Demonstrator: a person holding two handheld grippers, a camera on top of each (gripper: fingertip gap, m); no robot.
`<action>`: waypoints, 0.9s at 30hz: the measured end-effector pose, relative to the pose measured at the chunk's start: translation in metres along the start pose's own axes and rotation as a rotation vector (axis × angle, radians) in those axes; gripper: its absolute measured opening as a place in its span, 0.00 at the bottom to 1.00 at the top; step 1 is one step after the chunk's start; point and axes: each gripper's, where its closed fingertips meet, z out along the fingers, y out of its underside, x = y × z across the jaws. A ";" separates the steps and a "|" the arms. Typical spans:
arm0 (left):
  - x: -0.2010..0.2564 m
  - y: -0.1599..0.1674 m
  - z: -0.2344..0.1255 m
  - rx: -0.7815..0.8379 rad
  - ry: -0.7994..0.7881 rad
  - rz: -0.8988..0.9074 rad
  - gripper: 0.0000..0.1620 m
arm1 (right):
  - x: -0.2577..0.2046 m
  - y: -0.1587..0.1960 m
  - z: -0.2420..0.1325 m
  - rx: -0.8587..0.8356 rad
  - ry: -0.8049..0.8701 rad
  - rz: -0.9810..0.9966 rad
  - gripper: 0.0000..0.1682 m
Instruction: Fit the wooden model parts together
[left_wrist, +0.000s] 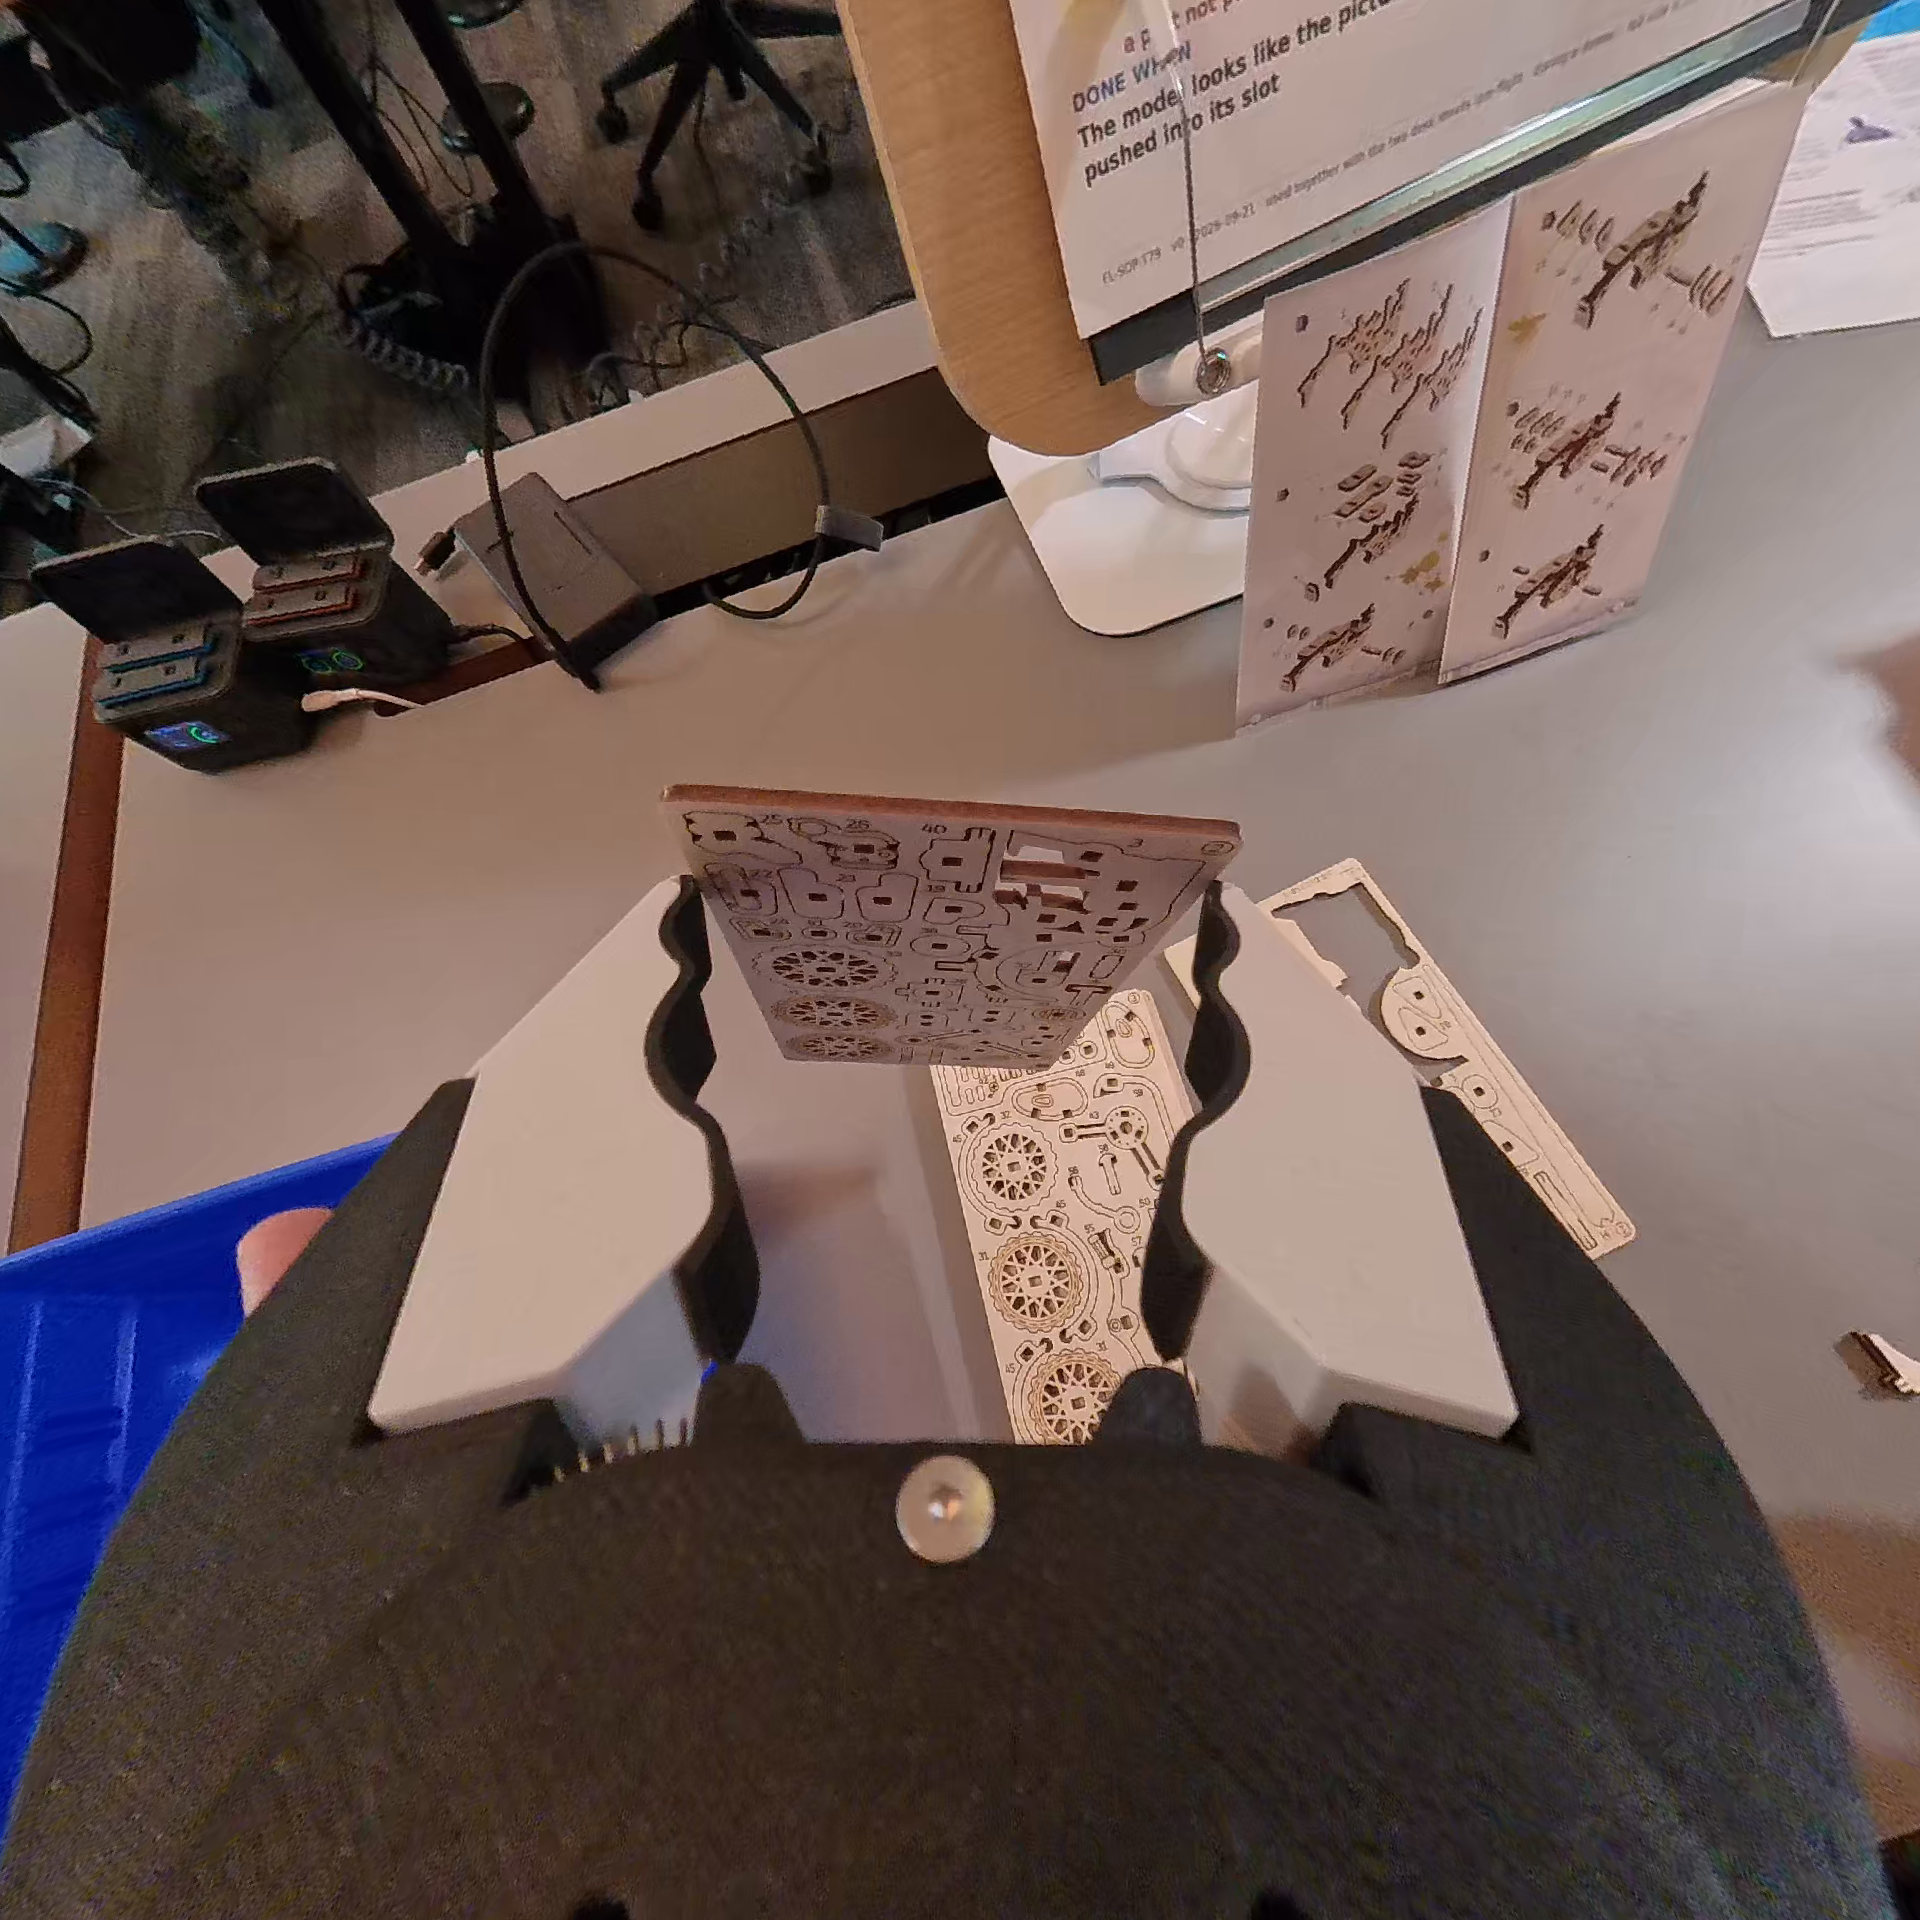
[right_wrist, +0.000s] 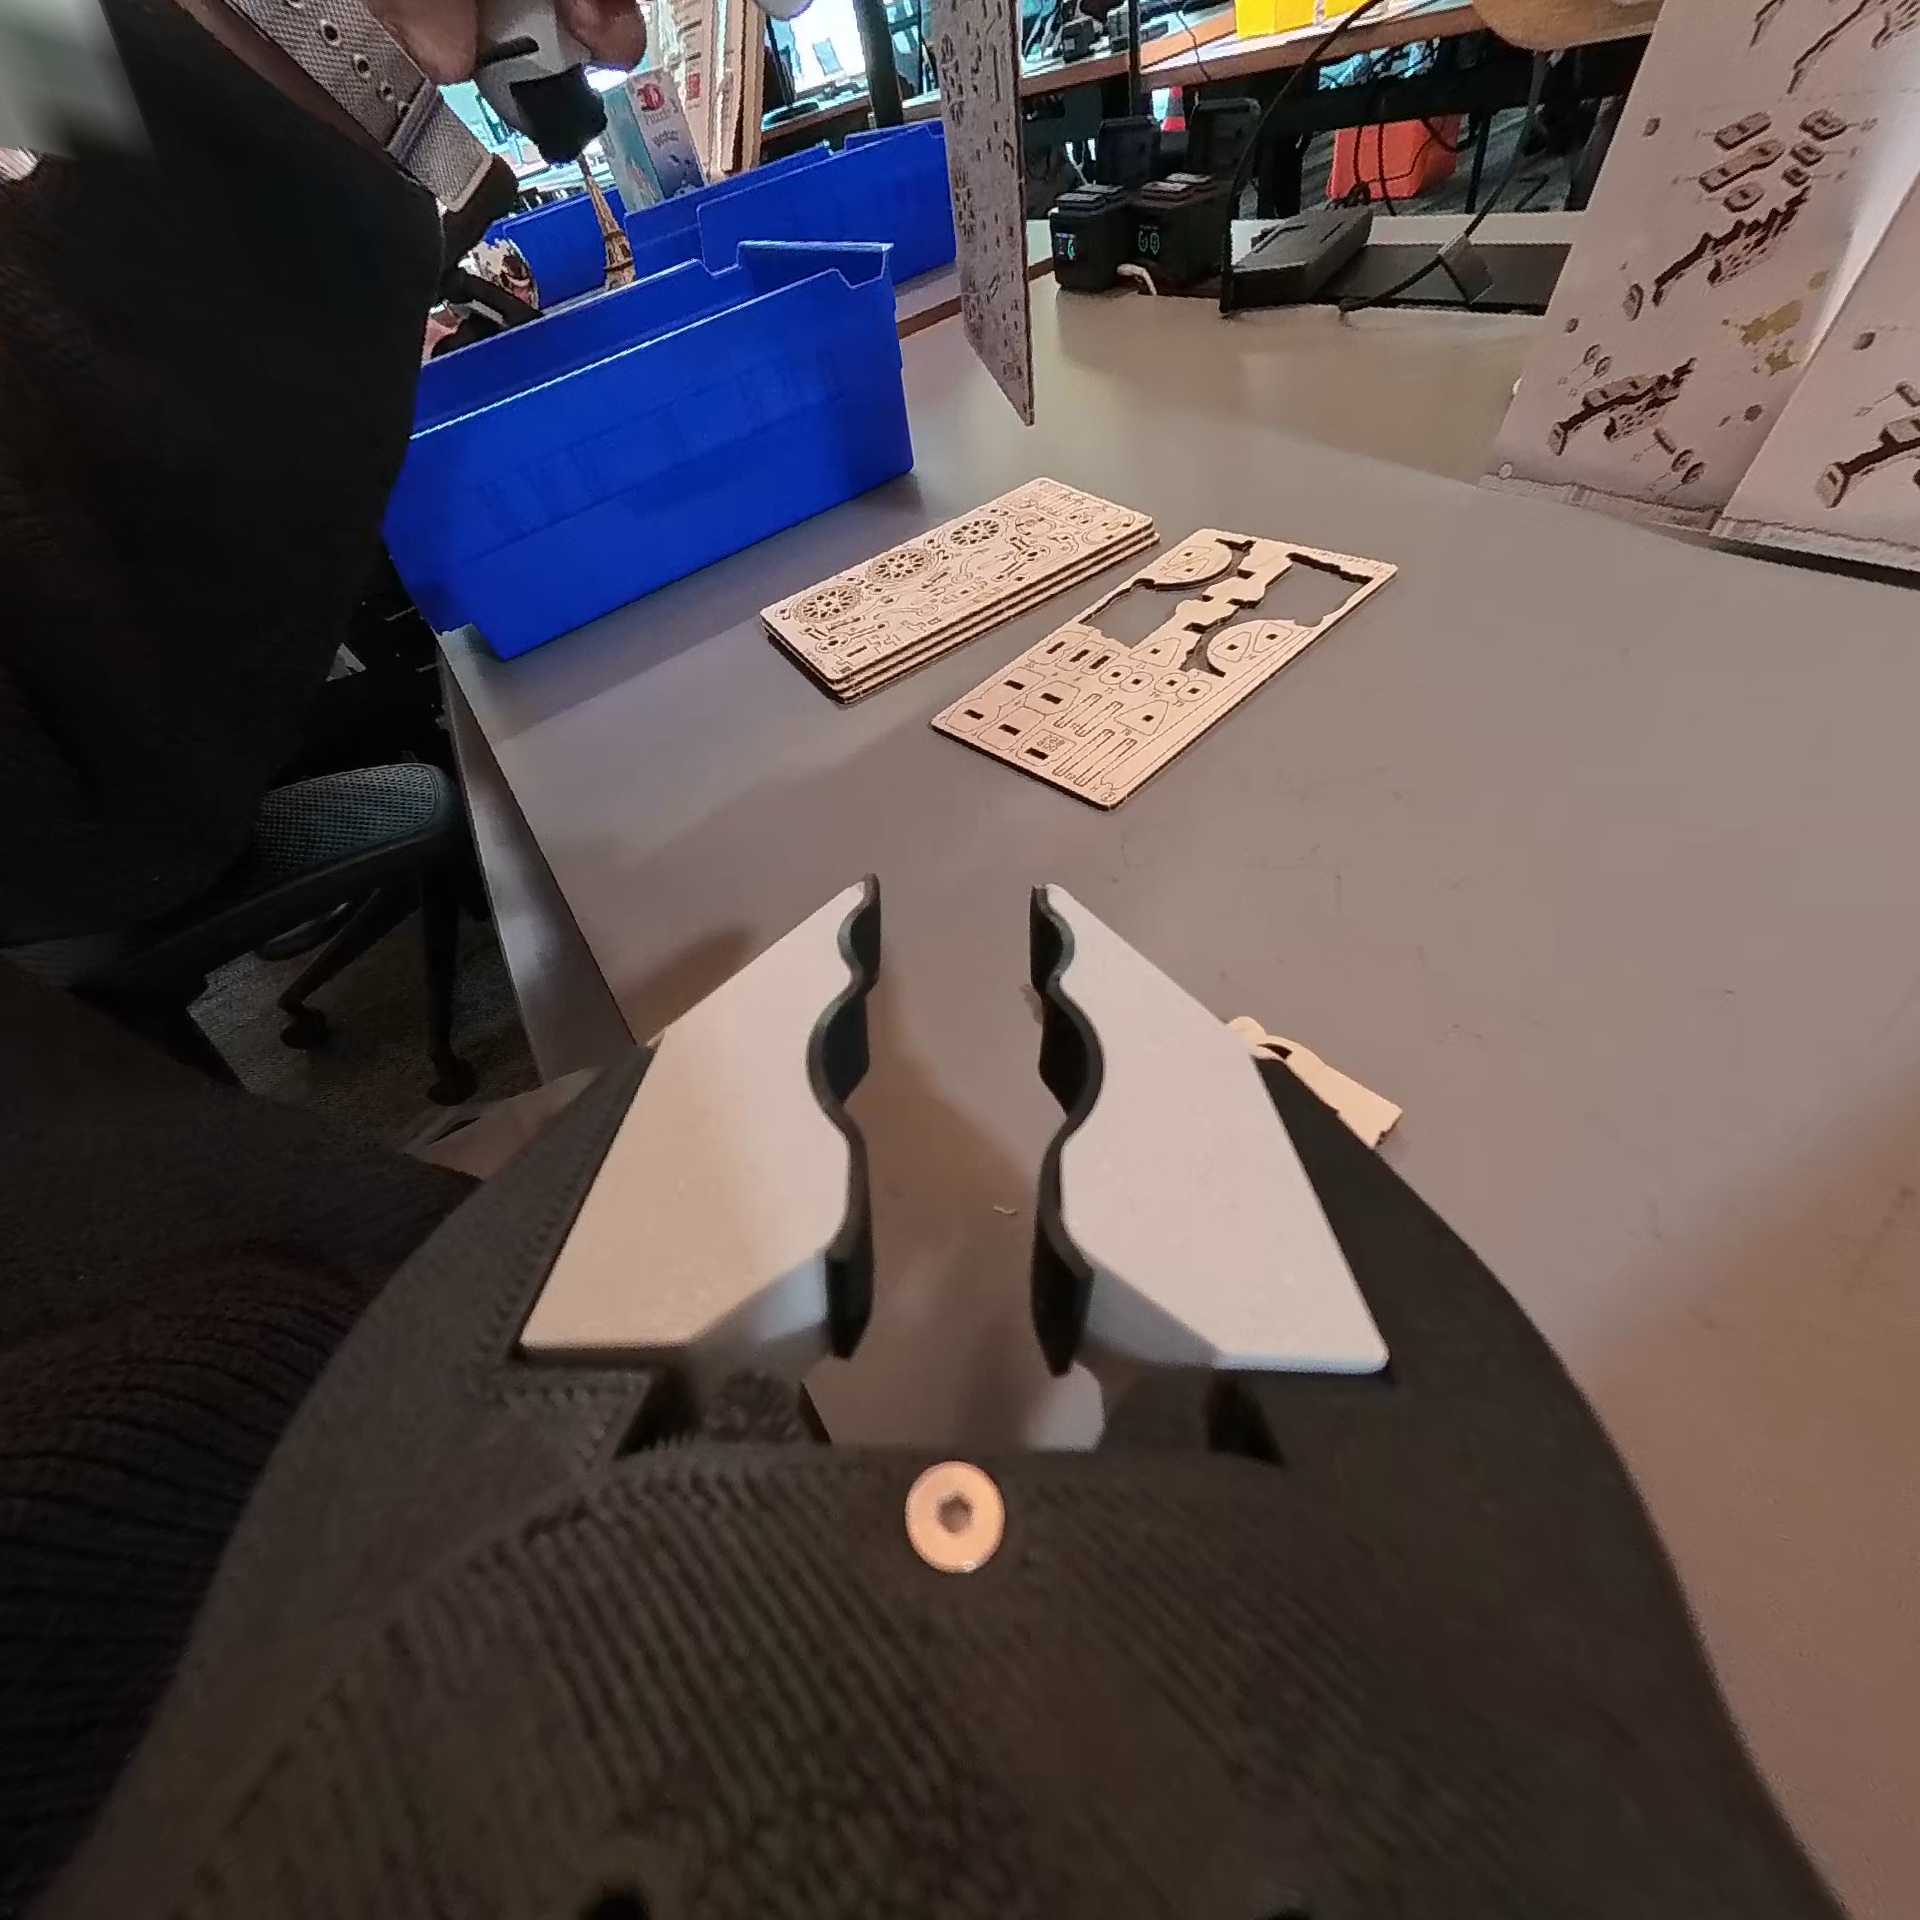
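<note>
My left gripper (left_wrist: 951, 914) is shut on a laser-cut wooden parts sheet (left_wrist: 935, 935), gripping its two side edges and holding it up above the table. The same sheet hangs in the air in the right wrist view (right_wrist: 992, 197). Below it lies a stack of wooden sheets with wheel shapes (left_wrist: 1060, 1216), also seen in the right wrist view (right_wrist: 966, 582). Beside it lies a single sheet with parts punched out (left_wrist: 1455, 1049) (right_wrist: 1153, 665). My right gripper (right_wrist: 954, 904) is open and empty, low over the near table. A small loose wooden piece (right_wrist: 1320, 1081) lies just right of it.
Blue bins (right_wrist: 665, 436) stand at the table's left (left_wrist: 125, 1382). A folded instruction sheet with assembly drawings (left_wrist: 1455, 457) stands at the back right, in front of a monitor stand (left_wrist: 1122, 540). Battery chargers (left_wrist: 229, 634) and a cable sit at the far edge. A person's dark sleeve (right_wrist: 187, 520) is on the left. My right fingertips sit around 35 cm from my left ones.
</note>
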 end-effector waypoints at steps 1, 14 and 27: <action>0.001 0.000 0.000 0.000 0.001 0.001 0.58 | 0.000 0.000 0.000 0.000 0.000 -0.001 0.16; 0.004 0.001 0.000 -0.009 0.004 0.014 0.58 | 0.000 0.000 0.000 -0.002 0.001 -0.006 0.16; 0.011 0.000 -0.008 -0.025 0.005 0.046 0.58 | -0.001 0.001 0.000 -0.005 0.002 -0.012 0.16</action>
